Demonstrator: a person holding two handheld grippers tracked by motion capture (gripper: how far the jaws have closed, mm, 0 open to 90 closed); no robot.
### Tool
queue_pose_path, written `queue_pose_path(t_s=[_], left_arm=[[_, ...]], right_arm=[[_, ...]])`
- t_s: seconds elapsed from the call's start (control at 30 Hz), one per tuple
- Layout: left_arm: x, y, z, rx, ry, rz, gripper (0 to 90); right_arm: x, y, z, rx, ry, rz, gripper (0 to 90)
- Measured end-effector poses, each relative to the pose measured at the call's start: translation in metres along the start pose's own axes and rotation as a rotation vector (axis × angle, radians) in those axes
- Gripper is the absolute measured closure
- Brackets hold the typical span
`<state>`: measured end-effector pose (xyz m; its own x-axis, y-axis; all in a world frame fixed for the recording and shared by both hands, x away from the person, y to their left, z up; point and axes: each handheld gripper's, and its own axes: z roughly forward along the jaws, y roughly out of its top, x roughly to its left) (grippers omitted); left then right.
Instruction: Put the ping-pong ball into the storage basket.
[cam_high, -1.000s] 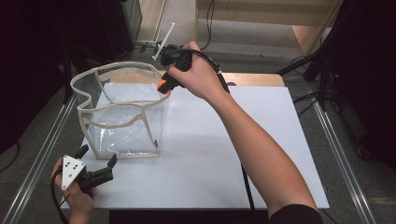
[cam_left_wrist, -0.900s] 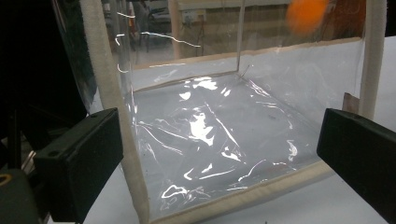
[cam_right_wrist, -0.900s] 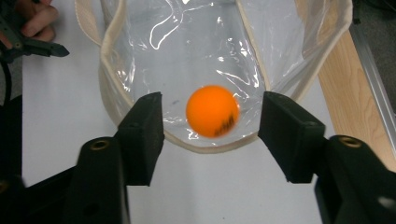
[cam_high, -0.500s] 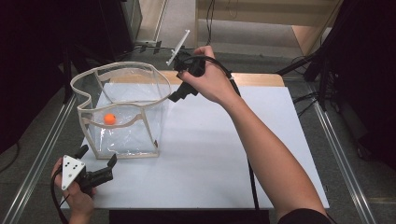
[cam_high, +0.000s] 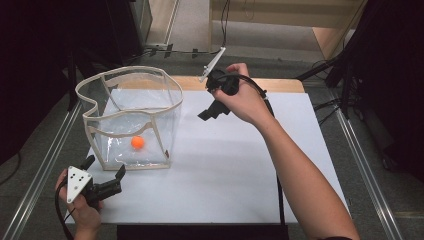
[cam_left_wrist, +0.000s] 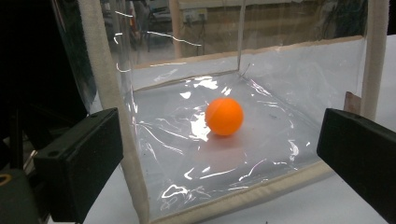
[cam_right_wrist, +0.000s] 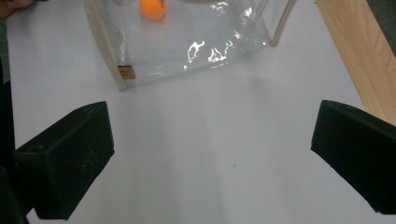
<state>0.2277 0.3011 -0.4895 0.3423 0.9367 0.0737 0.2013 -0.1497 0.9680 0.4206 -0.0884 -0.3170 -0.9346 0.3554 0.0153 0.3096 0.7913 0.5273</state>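
An orange ball (cam_high: 137, 142) lies on the floor of a clear plastic bag (cam_high: 165, 107) with a cream fabric trim, which stands open-topped at the left centre of the high view on a white surface (cam_high: 235, 170). In the left gripper view the ball sits just right of the frame's middle, seen through the bag's crinkled near wall, resting on the bag's bottom and touching none of its walls.

The right gripper (cam_high: 210, 111) is in the upper middle of the high view, above the surface and just to the right of the bag, apart from it. Its jaws have just been opening and now stand spread wide, with nothing between them; in the right gripper view the two black jaws sit at the lower left and lower right corners over bare white surface, with the bag's lower edge and the ball (cam_right_wrist: 152, 8) at the top of the frame and a strip of wooden board (cam_right_wrist: 359, 51) at the upper right.

The left gripper (cam_high: 102, 175) is at the lower left of the high view, just in front of the bag's near corner, held low over the surface. Its jaws are spread too, framing the bag (cam_left_wrist: 116, 93) in its own view without pinching it
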Motion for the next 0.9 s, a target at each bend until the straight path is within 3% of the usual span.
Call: queue_pose_path(t_s=[0.5, 0.9], left_arm=[[0.000, 0.000, 0.000, 0.000, -0.002, 0.004, 0.9], [0.000, 0.000, 0.000, 0.000, 0.000, 0.004, 0.9]], right_arm=[[0.010, -0.038, 0.008, -0.020, 0.001, 0.035, 0.0], [0.010, -0.066, 0.011, -0.044, -0.004, 0.074, 0.0]])
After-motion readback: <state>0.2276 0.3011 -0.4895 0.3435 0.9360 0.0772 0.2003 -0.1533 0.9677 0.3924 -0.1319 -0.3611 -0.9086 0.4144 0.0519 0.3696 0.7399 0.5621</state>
